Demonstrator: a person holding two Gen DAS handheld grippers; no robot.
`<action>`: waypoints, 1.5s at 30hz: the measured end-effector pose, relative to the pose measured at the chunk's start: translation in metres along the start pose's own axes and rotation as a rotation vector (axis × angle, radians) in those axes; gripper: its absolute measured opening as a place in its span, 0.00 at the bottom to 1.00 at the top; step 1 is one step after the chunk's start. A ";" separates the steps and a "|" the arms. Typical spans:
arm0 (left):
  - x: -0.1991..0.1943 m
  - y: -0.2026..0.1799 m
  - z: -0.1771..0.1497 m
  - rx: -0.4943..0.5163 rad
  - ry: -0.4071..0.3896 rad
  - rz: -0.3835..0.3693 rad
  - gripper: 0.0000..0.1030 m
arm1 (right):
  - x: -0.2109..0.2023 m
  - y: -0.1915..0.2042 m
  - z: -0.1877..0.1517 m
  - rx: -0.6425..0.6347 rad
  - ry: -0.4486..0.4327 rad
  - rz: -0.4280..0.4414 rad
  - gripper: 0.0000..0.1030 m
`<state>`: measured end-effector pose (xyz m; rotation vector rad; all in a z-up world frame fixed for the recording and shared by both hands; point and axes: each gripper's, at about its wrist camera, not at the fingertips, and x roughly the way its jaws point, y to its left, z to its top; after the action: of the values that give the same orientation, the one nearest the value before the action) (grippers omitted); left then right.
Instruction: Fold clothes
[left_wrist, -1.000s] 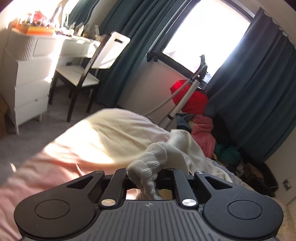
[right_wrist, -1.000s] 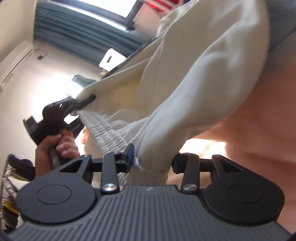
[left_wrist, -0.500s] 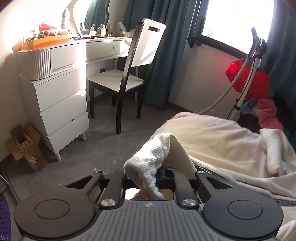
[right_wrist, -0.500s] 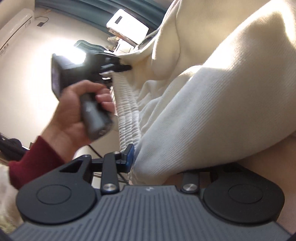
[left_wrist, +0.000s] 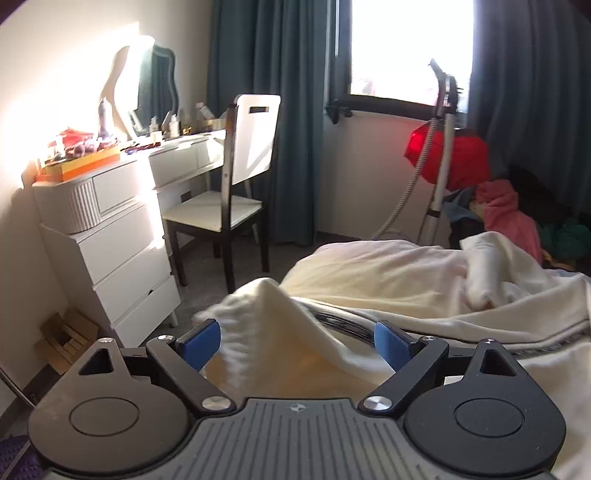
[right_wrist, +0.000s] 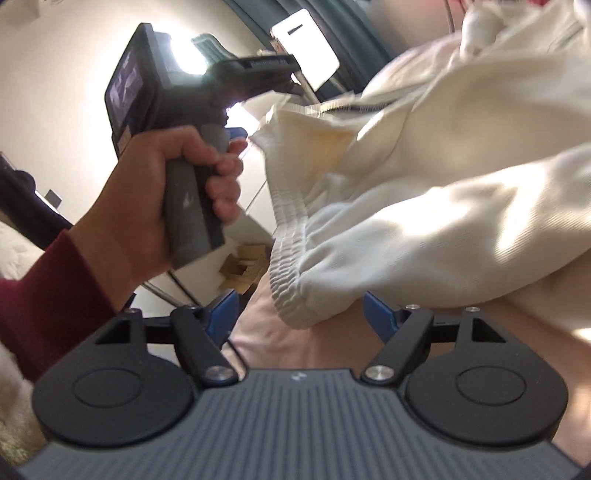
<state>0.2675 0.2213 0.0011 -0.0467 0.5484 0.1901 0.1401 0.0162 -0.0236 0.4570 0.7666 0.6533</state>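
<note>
A cream sweatshirt lies crumpled on the bed. My left gripper is open; a ribbed hem corner of the sweatshirt stands loose between its blue pads, blurred. My right gripper is open too; the ribbed hem hangs just above and between its fingers, free of them. In the right wrist view the left gripper shows at the upper left, held by a hand in a dark red sleeve, beside the hem's far corner.
A white drawer unit and a chair stand left of the bed. A vacuum pole, a red bag and a pile of clothes sit under the window. Pink bedding lies under the sweatshirt.
Both grippers have opened and let go of the ribbed hem they held. The left gripper swung left and levelled out; the hem is dropping toward the bed.
</note>
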 end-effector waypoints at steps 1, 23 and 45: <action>-0.017 -0.011 -0.003 0.007 -0.011 -0.021 0.89 | -0.016 0.001 0.001 -0.025 -0.021 -0.022 0.75; -0.196 -0.168 -0.184 0.001 -0.123 -0.331 0.93 | -0.250 -0.169 -0.032 -0.141 -0.409 -0.483 0.74; -0.167 -0.171 -0.199 0.033 -0.057 -0.284 0.93 | -0.259 -0.174 -0.025 -0.112 -0.437 -0.505 0.74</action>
<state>0.0586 0.0066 -0.0826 -0.0859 0.4818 -0.0939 0.0449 -0.2818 -0.0172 0.2713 0.3991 0.1122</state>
